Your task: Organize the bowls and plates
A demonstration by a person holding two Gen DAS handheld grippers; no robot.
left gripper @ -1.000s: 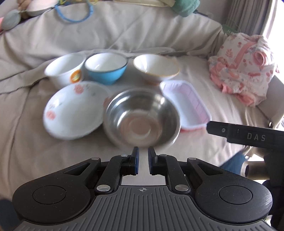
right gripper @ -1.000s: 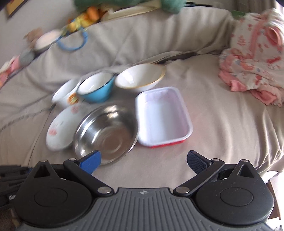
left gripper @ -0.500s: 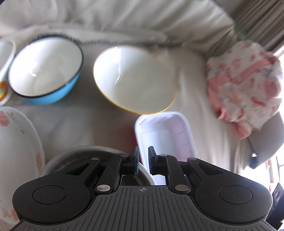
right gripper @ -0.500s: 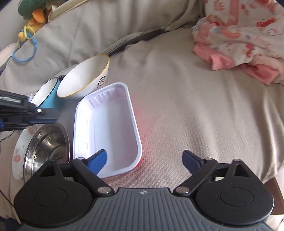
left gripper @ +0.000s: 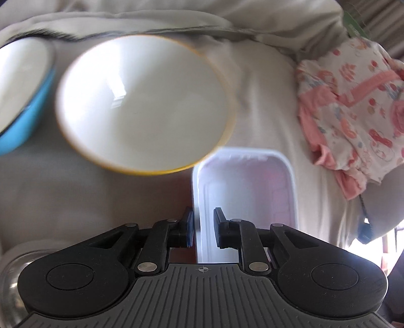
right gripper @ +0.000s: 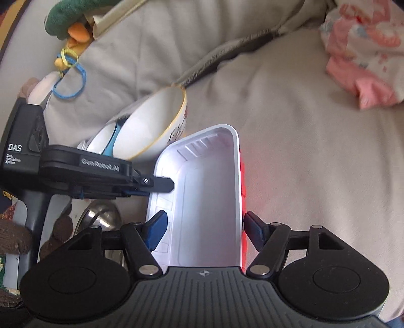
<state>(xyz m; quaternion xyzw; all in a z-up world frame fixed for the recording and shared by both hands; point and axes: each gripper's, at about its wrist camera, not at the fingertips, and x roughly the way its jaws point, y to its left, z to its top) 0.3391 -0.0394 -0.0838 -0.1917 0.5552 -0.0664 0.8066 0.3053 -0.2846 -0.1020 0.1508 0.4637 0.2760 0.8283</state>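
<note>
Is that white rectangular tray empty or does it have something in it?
Empty: the white tray shows only its bare ribbed inside in both views.

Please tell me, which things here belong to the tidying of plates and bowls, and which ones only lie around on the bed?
Belong to the job:
white tray
yellow-rimmed bowl
blue bowl
steel bowl

Only lying around:
pink clothes
green soft toy
blue ring

We see soft daylight, brightest at the right edge | glare whitens the tray (right gripper: 207, 191) and bowl (left gripper: 141, 103) | motion blur smears the bowl rim and pink clothes (left gripper: 353, 101) | fisheye bends the edges.
</note>
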